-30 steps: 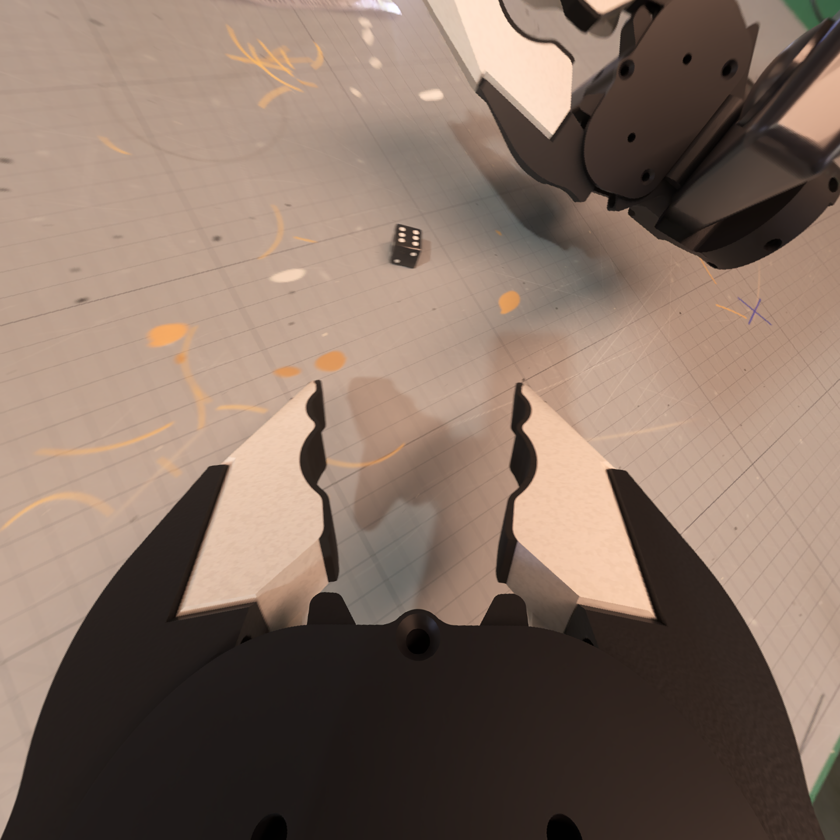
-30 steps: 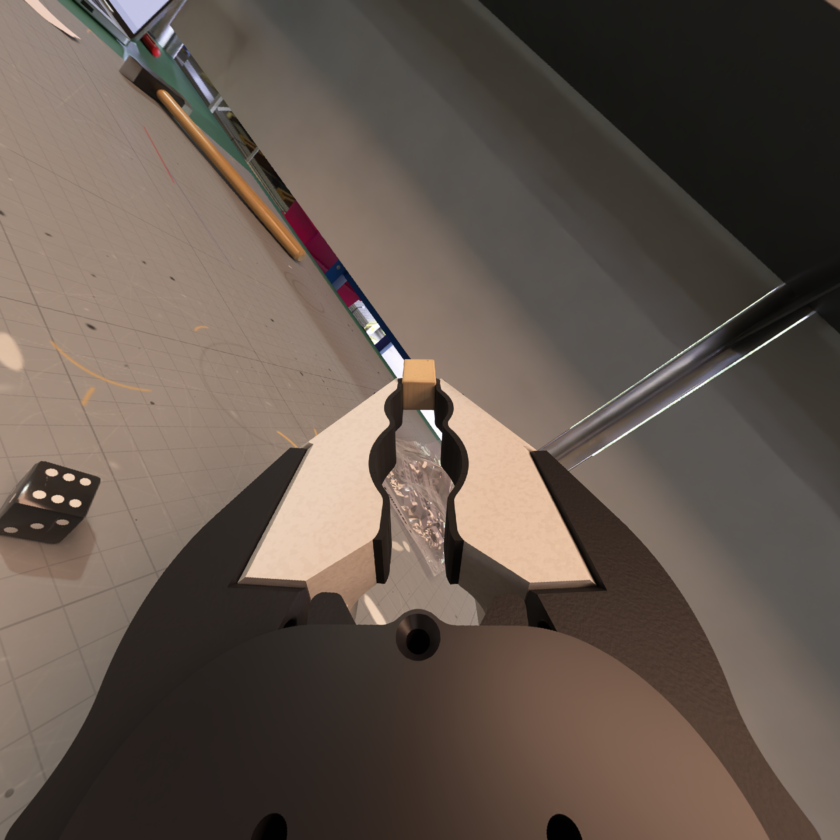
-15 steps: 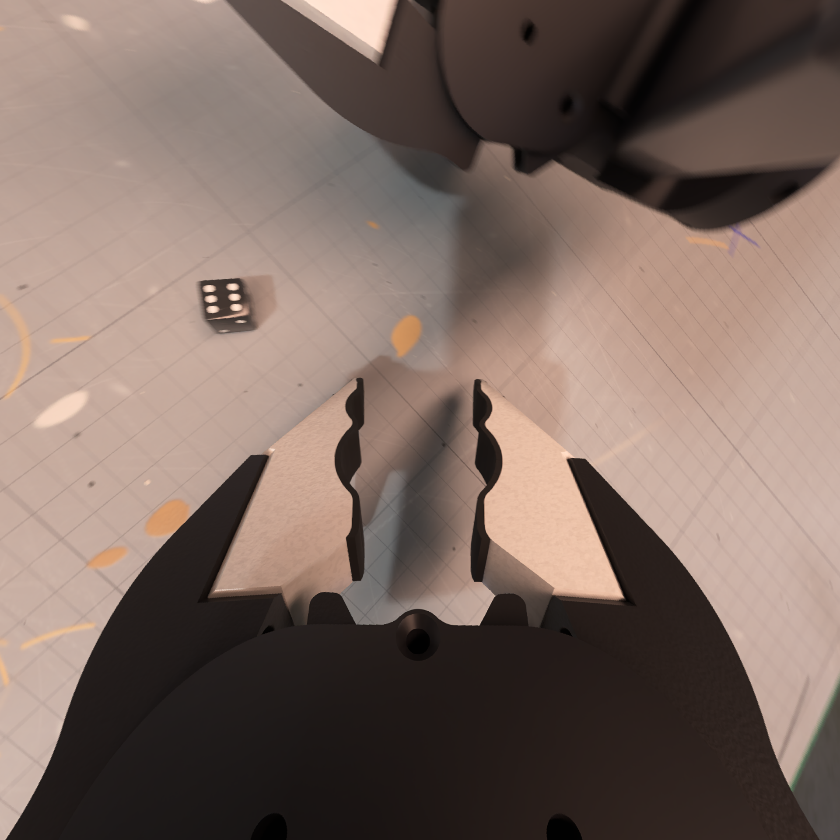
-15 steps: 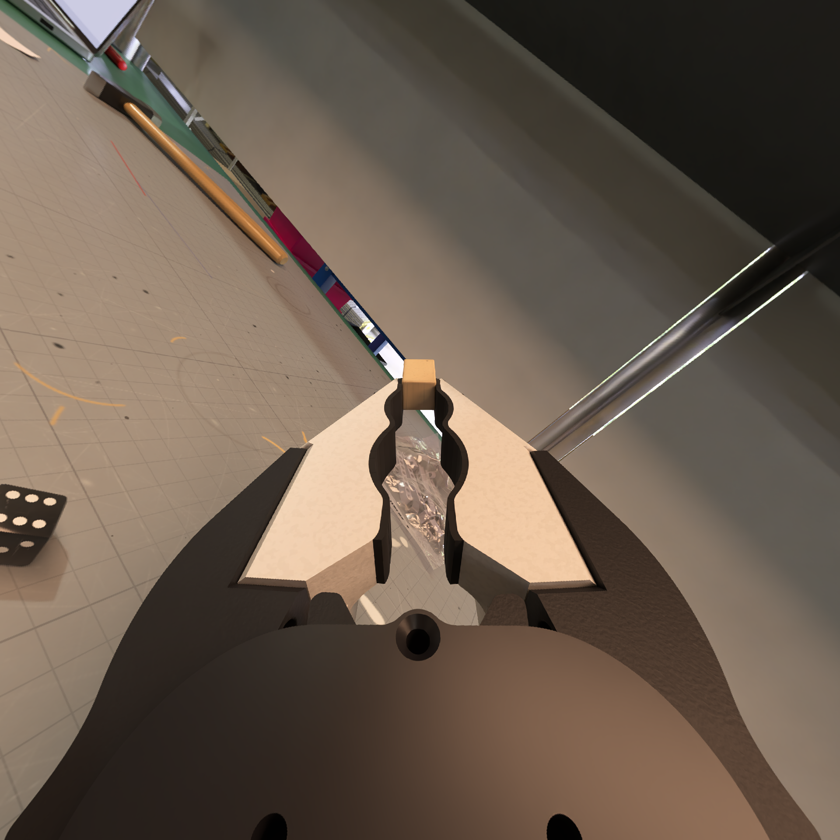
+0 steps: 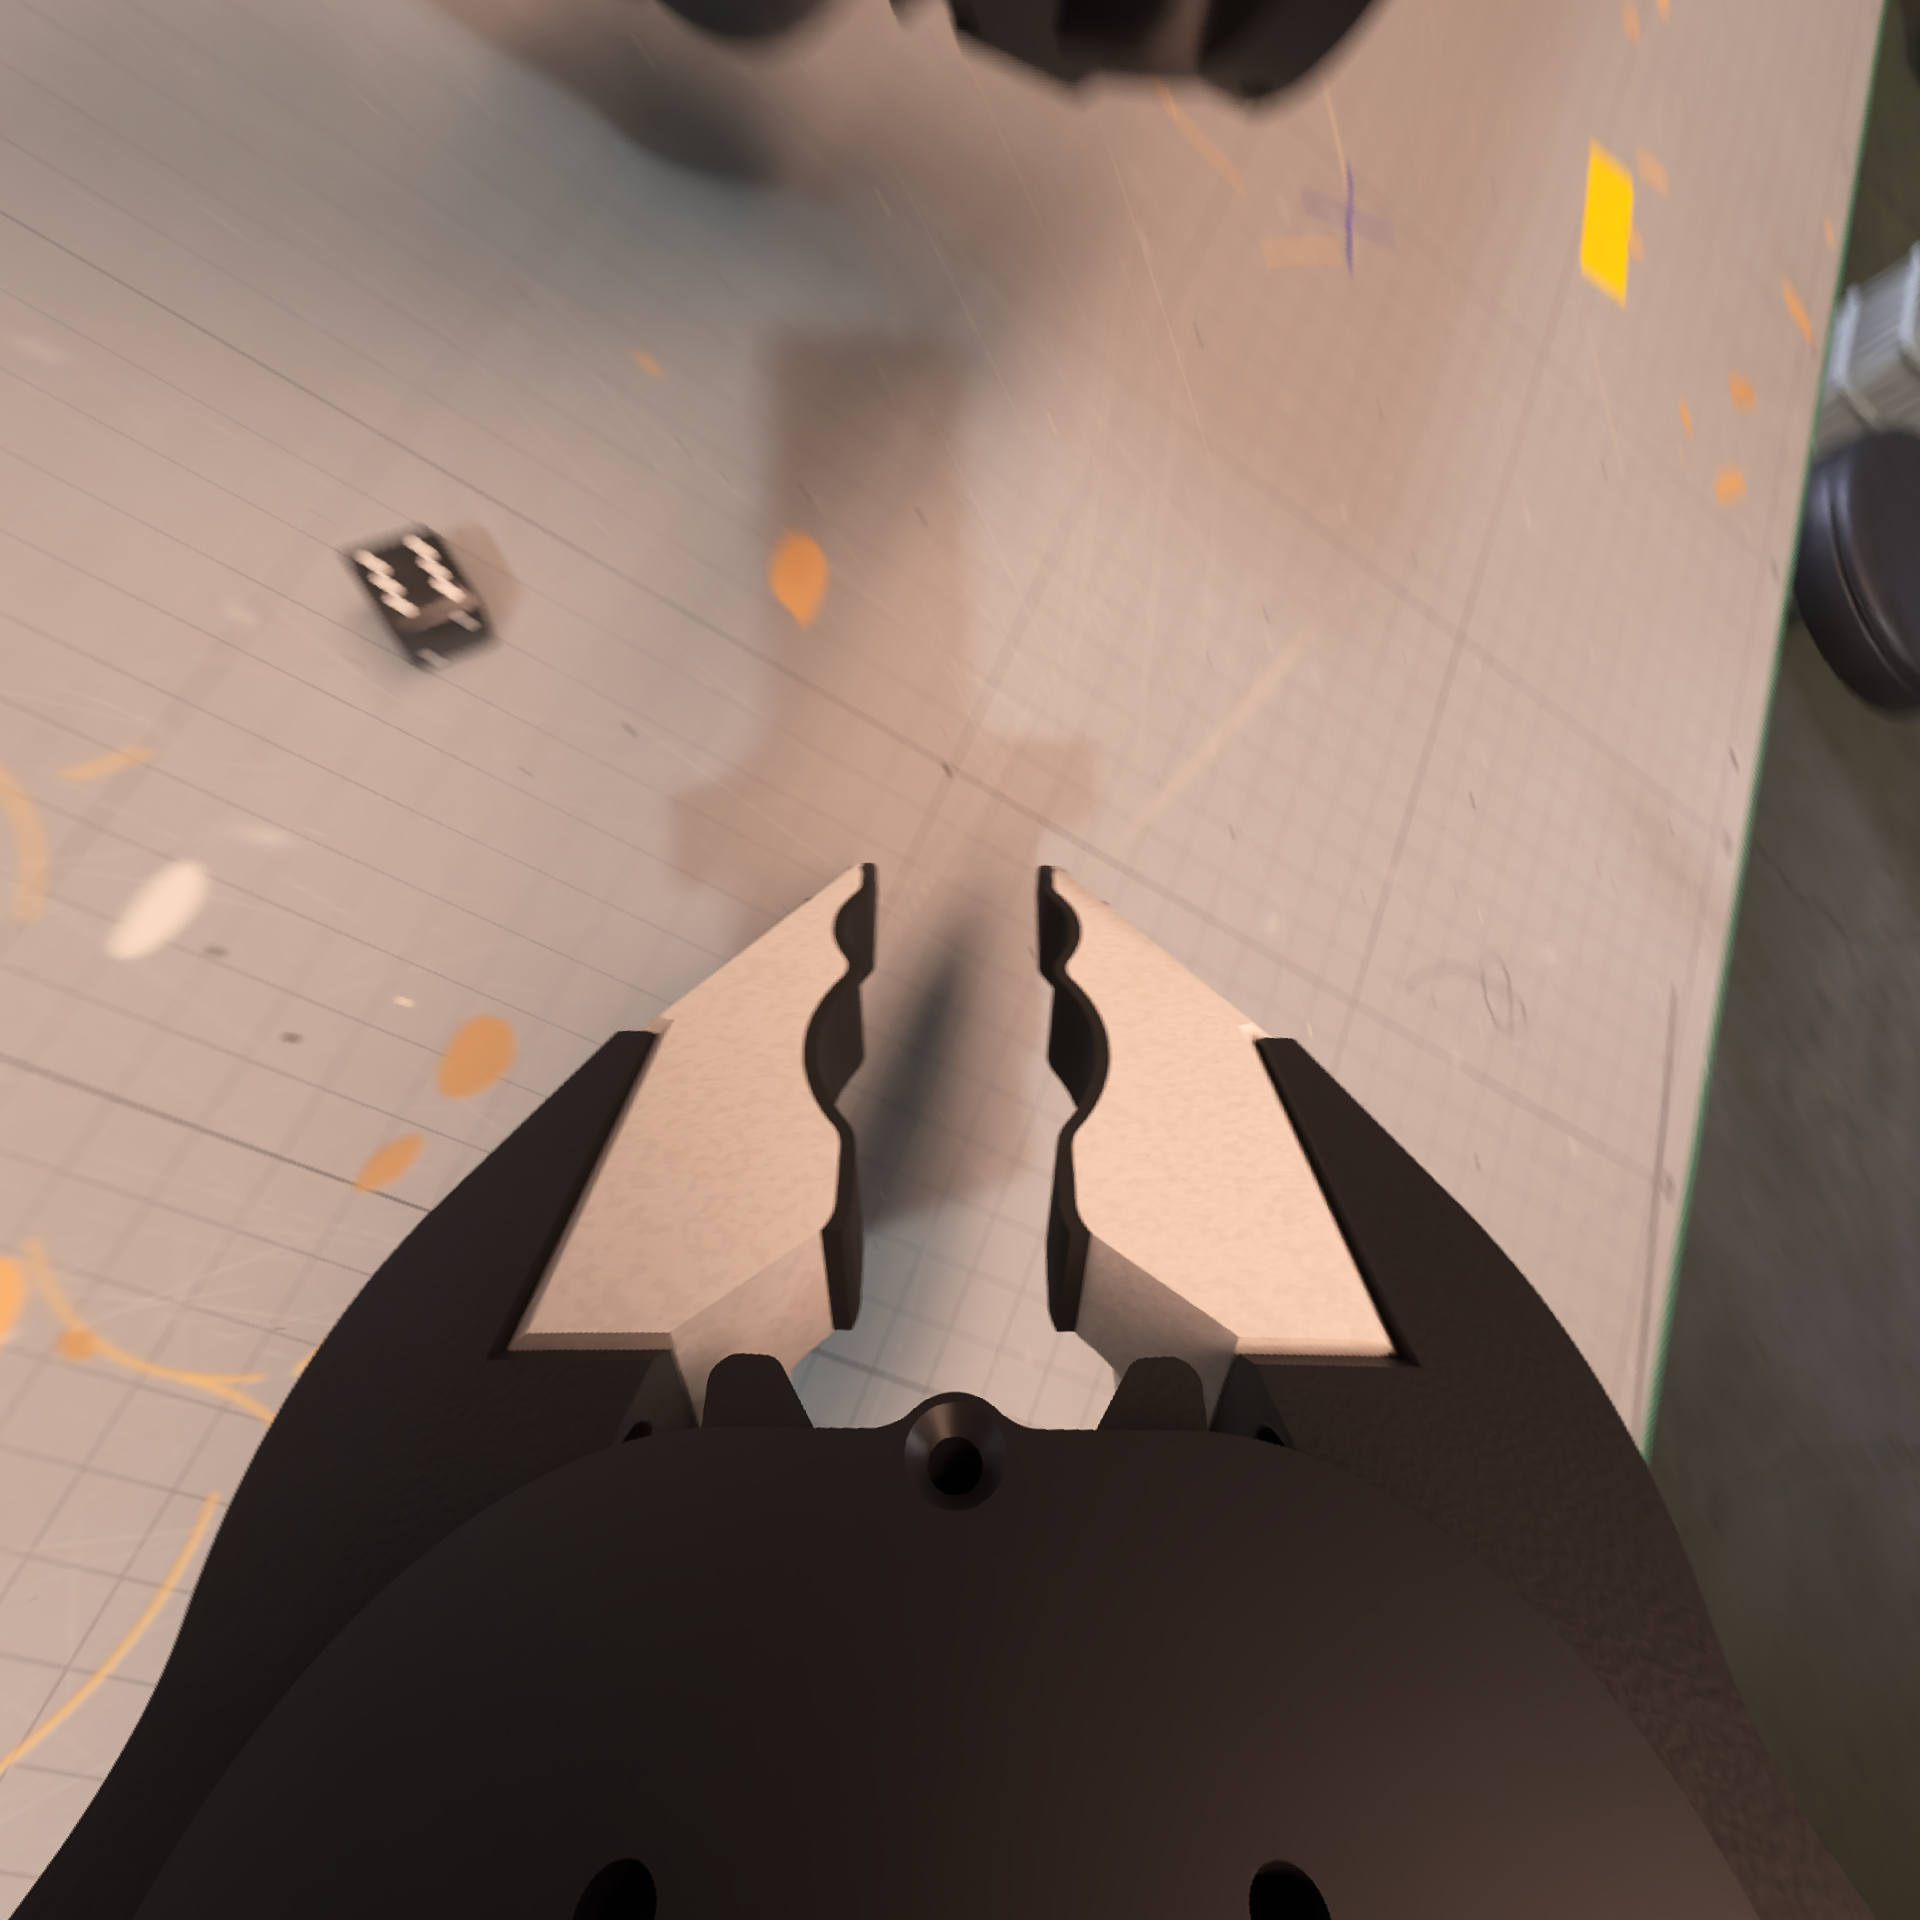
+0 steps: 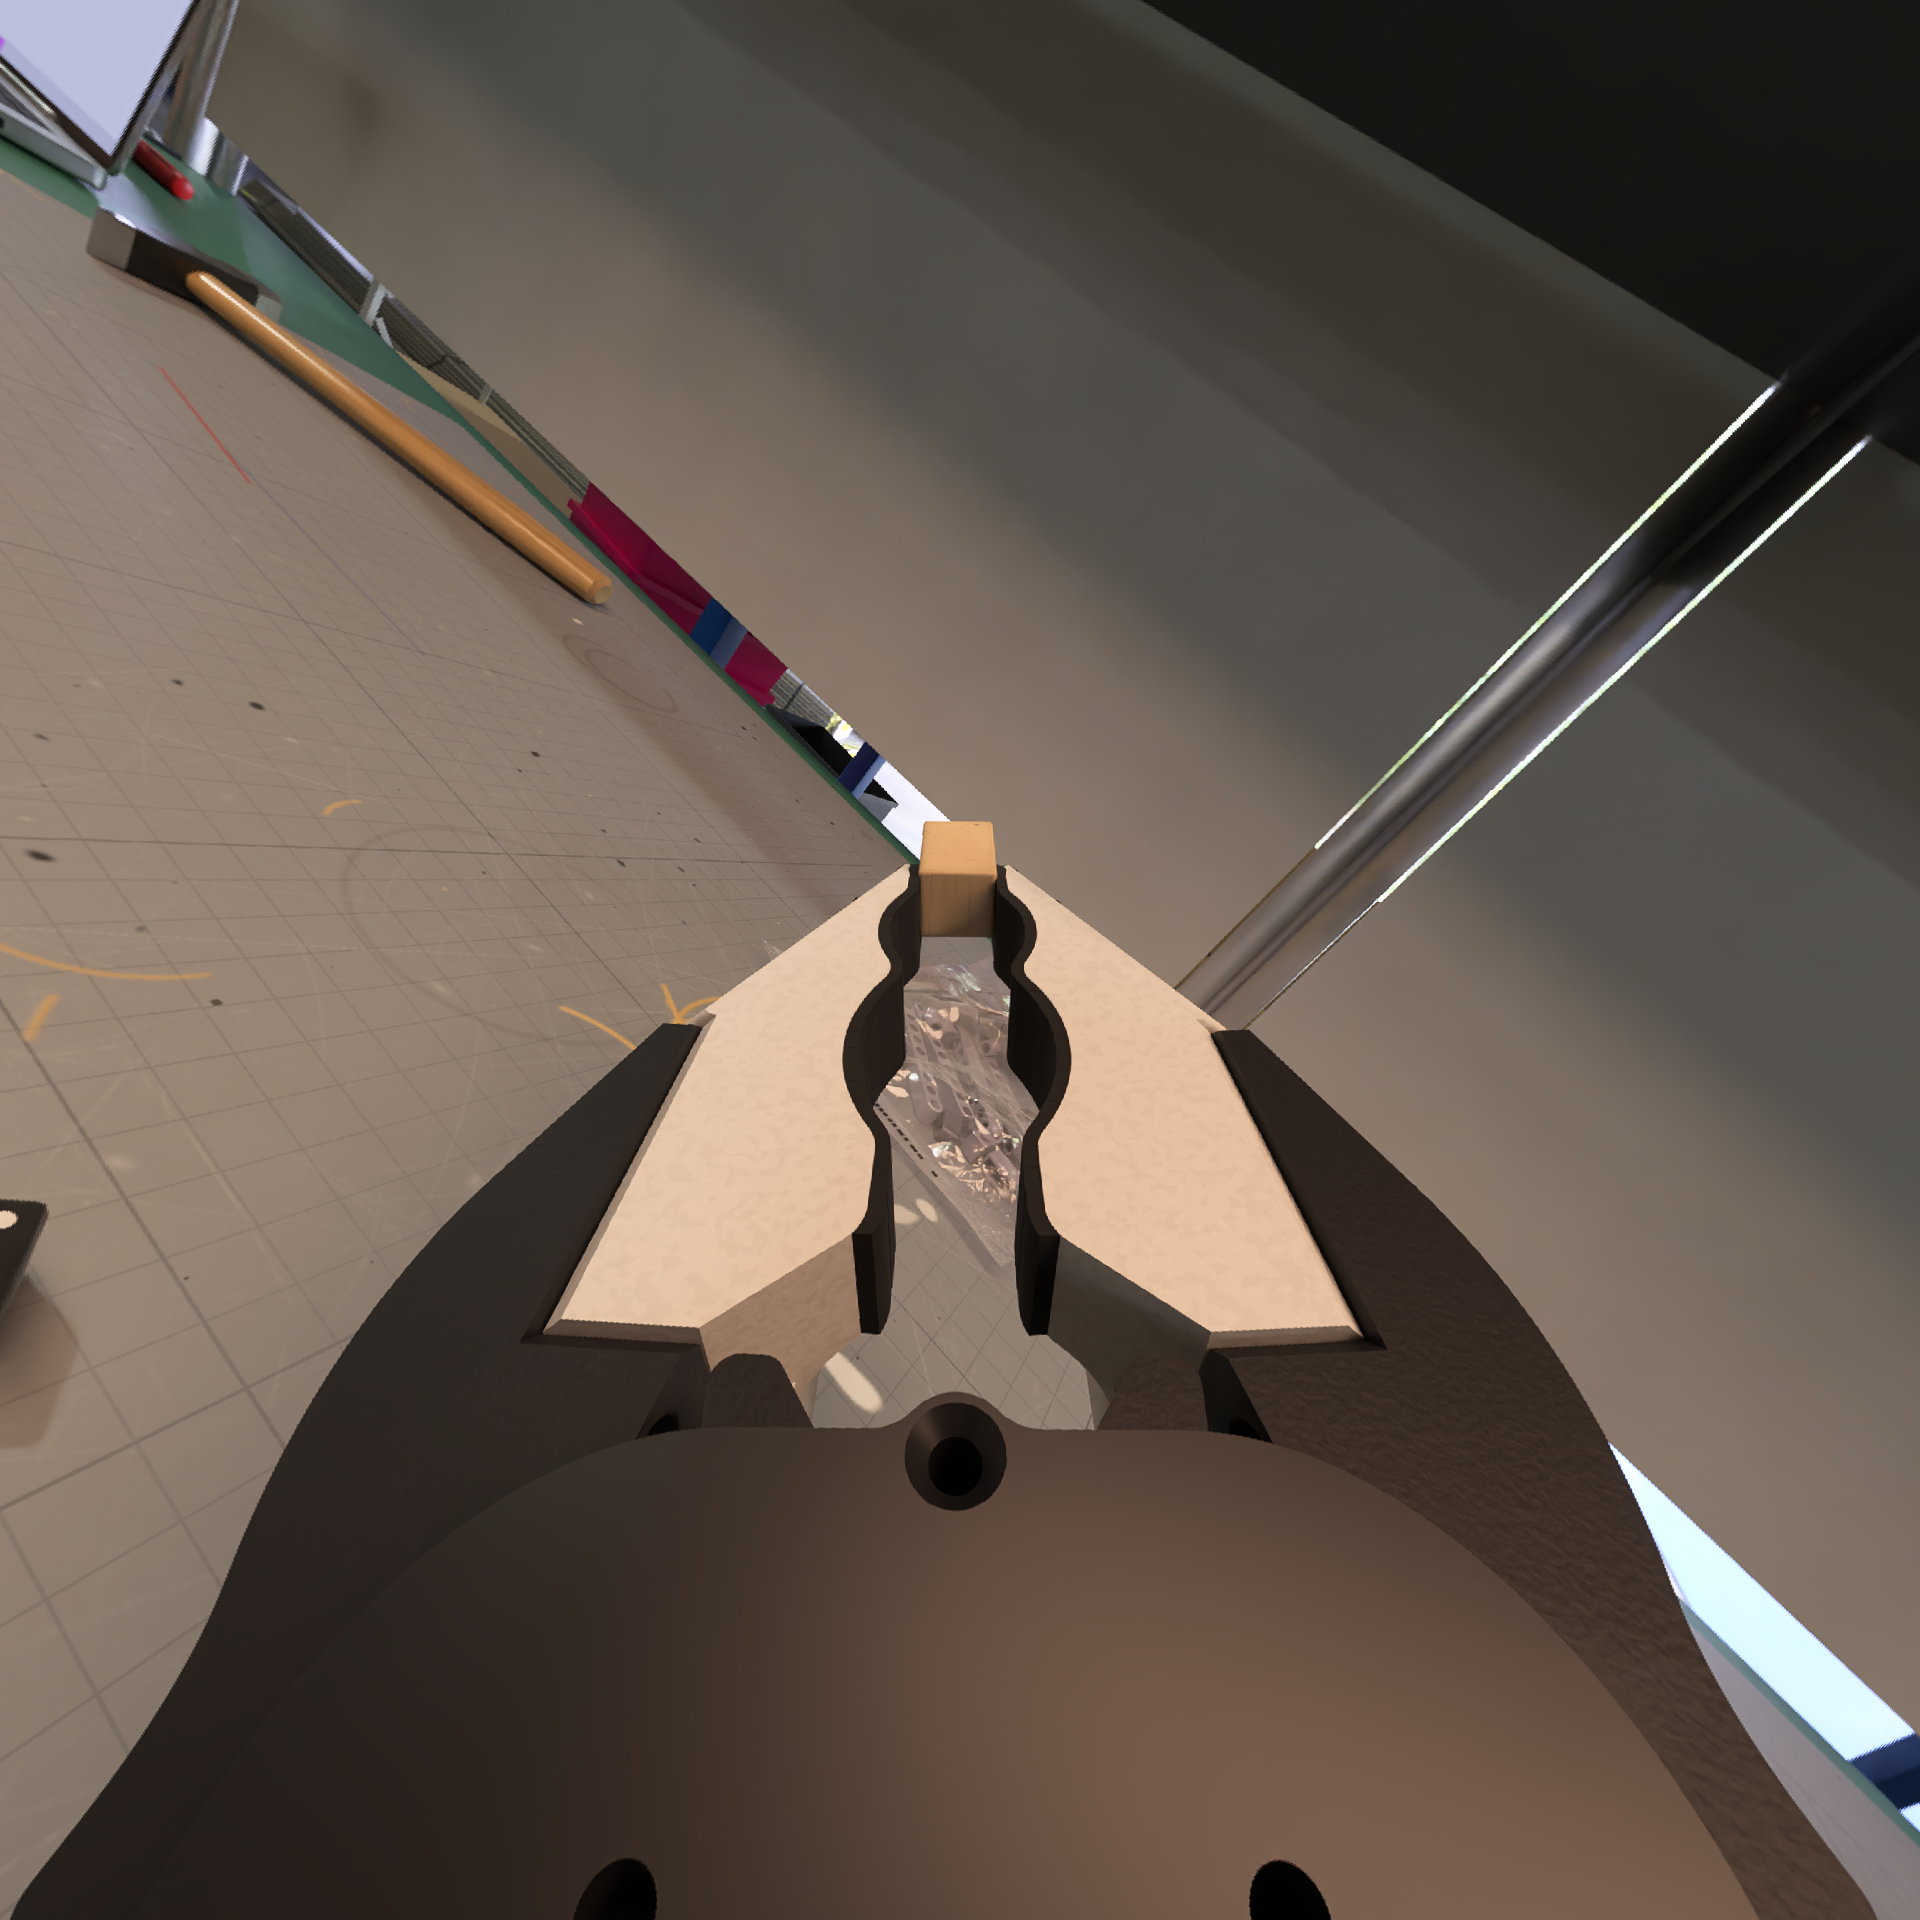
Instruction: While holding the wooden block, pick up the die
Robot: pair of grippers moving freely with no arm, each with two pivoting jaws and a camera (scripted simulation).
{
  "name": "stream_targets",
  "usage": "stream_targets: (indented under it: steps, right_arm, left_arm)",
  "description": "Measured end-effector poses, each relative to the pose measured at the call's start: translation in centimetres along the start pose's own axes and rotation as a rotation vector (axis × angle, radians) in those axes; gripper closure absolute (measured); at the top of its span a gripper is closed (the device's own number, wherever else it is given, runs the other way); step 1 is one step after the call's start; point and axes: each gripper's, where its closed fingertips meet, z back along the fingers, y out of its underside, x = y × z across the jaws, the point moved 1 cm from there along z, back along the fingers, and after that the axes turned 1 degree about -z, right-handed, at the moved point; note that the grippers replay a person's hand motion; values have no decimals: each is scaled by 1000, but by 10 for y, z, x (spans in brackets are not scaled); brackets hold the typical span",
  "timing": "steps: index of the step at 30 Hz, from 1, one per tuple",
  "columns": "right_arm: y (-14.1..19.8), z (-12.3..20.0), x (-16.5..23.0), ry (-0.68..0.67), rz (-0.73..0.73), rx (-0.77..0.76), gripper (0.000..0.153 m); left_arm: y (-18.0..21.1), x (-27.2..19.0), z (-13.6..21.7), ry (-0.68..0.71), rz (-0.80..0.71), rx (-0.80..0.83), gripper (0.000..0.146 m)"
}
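The black die (image 5: 426, 592) with white pips lies on the grid mat, blurred, ahead and to the left of my left gripper (image 5: 956, 883). The left gripper is open with a narrow gap and nothing between its fingers; it hovers above the mat. My right gripper (image 6: 957, 904) is shut on the small wooden block (image 6: 957, 878), pinched at its fingertips and held off the mat. Only a corner of the die (image 6: 16, 1242) shows at the left edge of the right wrist view. The right gripper's underside (image 5: 1091, 42) shows at the top of the left wrist view.
The mat's right edge meets a green strip with a black round object (image 5: 1860, 582) beside it. A yellow square (image 5: 1607, 223) marks the mat. A wooden dowel (image 6: 395, 431), a metal rod (image 6: 1558, 665) and a clear bag of small parts (image 6: 961, 1091) lie ahead of the right gripper.
The left gripper's jaws have narrowed and it has swung right, so the die slid left in its view. The right gripper has moved off the die, still holding the block.
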Motion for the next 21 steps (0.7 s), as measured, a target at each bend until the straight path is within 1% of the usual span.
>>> stream_targets:
  steps: [2, 3, 5, 7, 9, 11, 15, 17, 18, 20, 21]
  right_arm:
    - [1, 0, -2, 4, -17, 3, 141]
    - [2, -1, -3, 7, -25, 6, 140]
    - [3, -1, -5, 11, -36, 12, 140]
    - [3, -1, -5, 9, -41, 14, 140]
    - [3, -1, -4, 8, -38, 11, 140]
    - [2, -1, -4, 7, -33, 9, 140]
    - [2, -1, -2, 1, -25, 9, 140]
    - [2, -1, -2, 2, -25, 8, 140]
    - [2, -1, -3, 3, -26, 8, 140]
    - [2, -1, -3, 5, -30, 10, 140]
    - [3, -1, -4, 7, -32, 12, 140]
  left_arm:
    - [-20, 11, 5, -90, 24, -120, 98]
    - [-30, 19, 8, -151, 44, -180, 92]
    - [-43, 41, 10, -303, 119, -248, 90]
    - [-46, 63, 7, -449, 207, -225, 88]
    - [-43, 81, 6, -566, 266, -175, 87]
    - [-42, 90, 2, -601, 303, -166, 86]
    - [-43, 98, -12, -590, 333, -149, 85]
    - [-40, 104, -17, -627, 333, -107, 86]
    - [-40, 107, -18, -664, 310, -100, 90]
    - [-42, 103, -23, -669, 256, -104, 105]
    - [-43, 101, -25, -662, 231, -112, 117]
